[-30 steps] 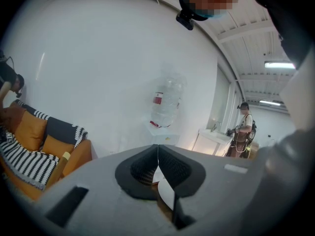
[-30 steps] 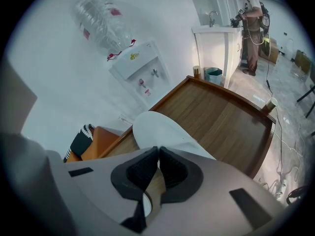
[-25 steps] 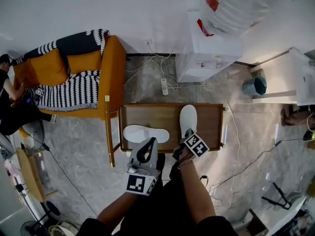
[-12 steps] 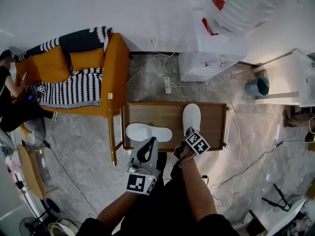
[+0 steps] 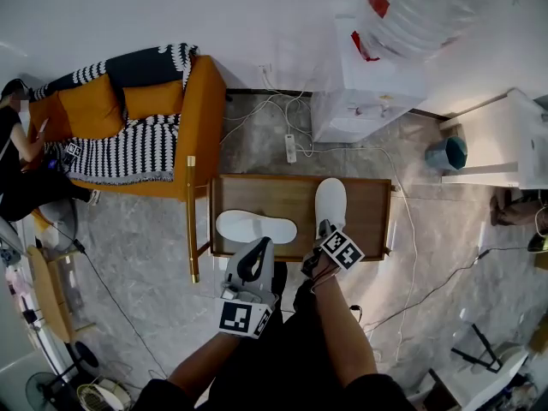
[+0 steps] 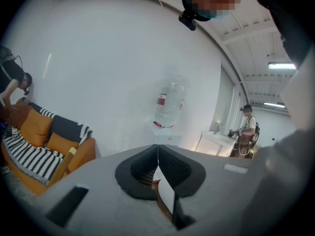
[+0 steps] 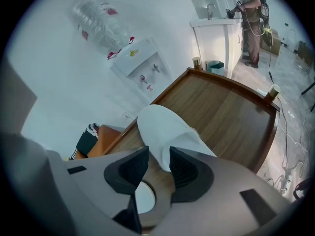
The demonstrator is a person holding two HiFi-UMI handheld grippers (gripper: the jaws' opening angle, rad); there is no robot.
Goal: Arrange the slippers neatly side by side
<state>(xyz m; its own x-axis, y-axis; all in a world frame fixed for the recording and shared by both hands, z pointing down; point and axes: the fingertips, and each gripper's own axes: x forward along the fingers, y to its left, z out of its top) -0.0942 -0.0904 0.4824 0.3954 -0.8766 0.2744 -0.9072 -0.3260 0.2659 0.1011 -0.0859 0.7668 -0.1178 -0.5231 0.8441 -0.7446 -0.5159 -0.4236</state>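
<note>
Working big to small. Orange sofa (image 5: 141, 110) sits far left and the water dispenser (image 5: 364, 92) far right, neither involved. The wooden surface (image 5: 265, 197) is in the middle and carries both white slippers.

Right slipper (image 5: 330, 202) lies right of centre, toe pointing far, heel toward the near edge. Left slipper (image 5: 255, 227) lies crosswise on the near-left part, long axis running left-right. They are close but roughly at right angles, so not yet side by side.

Change: right claw (image 7: 158, 163) is opening. The right slipper's heel end is between its jaws, and the pads look to be clear of it, with wood showing in the gap on one side. My read is that this slipper is being let go where it lies and sets the reference direction. The job then comes down to turning the crosswise slipper and bringing it in alongside.

Left claw (image 6: 157, 159) is fully closed on nothing. It hovers over the near edge beside the crosswise slipper and aims at the far wall.

Hard to see:
- In the head view, the right claw and its marker cube cover the right slipper's heel, so I can't confirm it sits flat.
- The left claw's body hides part of the near edge of the surface.
- The left gripper view shows only a sliver of wood and white below its jaws, too little to identify.
</note>
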